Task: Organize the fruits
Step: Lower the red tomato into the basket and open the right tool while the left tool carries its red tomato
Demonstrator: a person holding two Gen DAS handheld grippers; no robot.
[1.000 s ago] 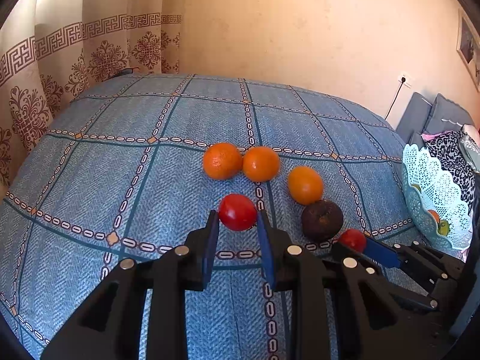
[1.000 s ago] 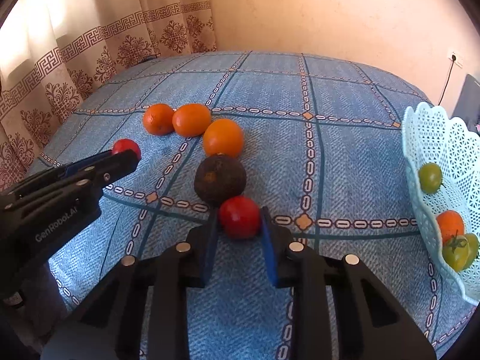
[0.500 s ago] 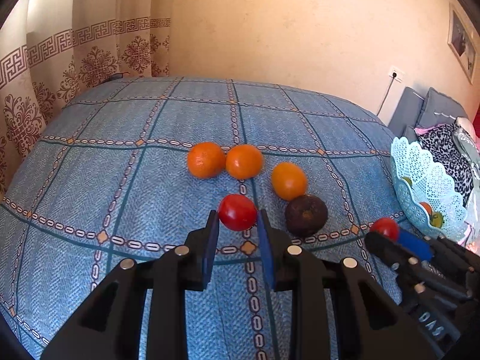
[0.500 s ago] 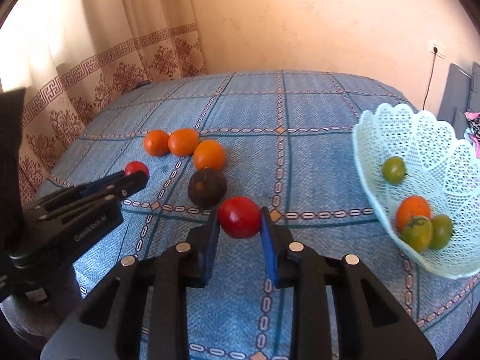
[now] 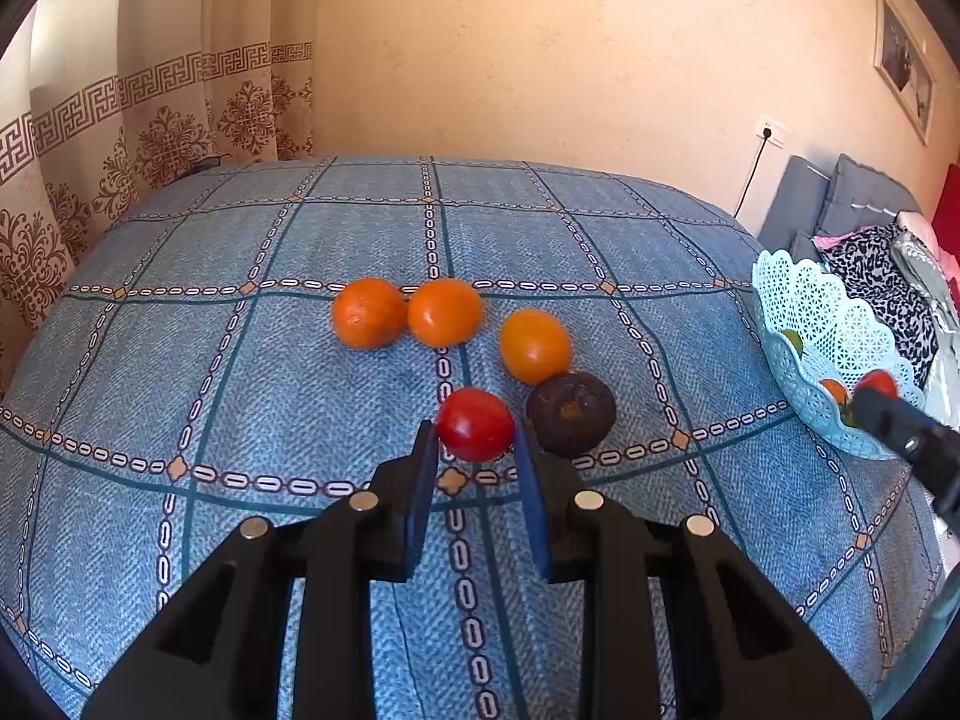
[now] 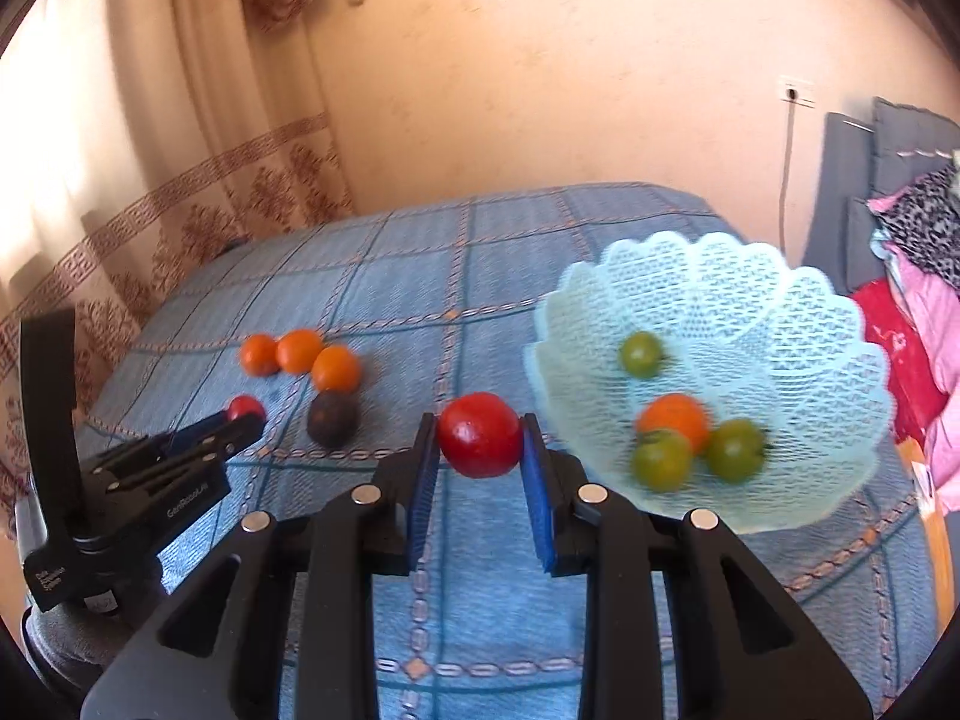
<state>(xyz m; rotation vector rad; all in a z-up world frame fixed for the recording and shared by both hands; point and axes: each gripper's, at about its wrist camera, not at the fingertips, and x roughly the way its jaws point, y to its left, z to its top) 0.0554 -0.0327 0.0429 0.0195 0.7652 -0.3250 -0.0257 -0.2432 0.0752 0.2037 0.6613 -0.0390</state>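
Observation:
My left gripper (image 5: 474, 456) is shut on a red tomato (image 5: 475, 425), held above the blue cloth next to a dark round fruit (image 5: 571, 414). Three oranges (image 5: 444, 312) lie beyond it. My right gripper (image 6: 478, 450) is shut on a second red tomato (image 6: 479, 434), held in the air just left of the pale blue lace basket (image 6: 798, 324). The basket holds an orange fruit (image 6: 673, 415) and three green tomatoes (image 6: 641, 354). The left gripper also shows in the right wrist view (image 6: 243, 414), the right one in the left wrist view (image 5: 877, 391).
The fruit lies on a table under a blue patterned cloth (image 5: 252, 372). Curtains (image 5: 120, 138) hang at the back left. A grey sofa with clothes (image 5: 870, 228) stands to the right, past the basket (image 5: 804, 312). A wall socket and cable (image 5: 771, 133) are on the wall.
My right gripper has lifted its tomato and carried it right, up to the basket's rim. My left gripper has risen slightly with its tomato.

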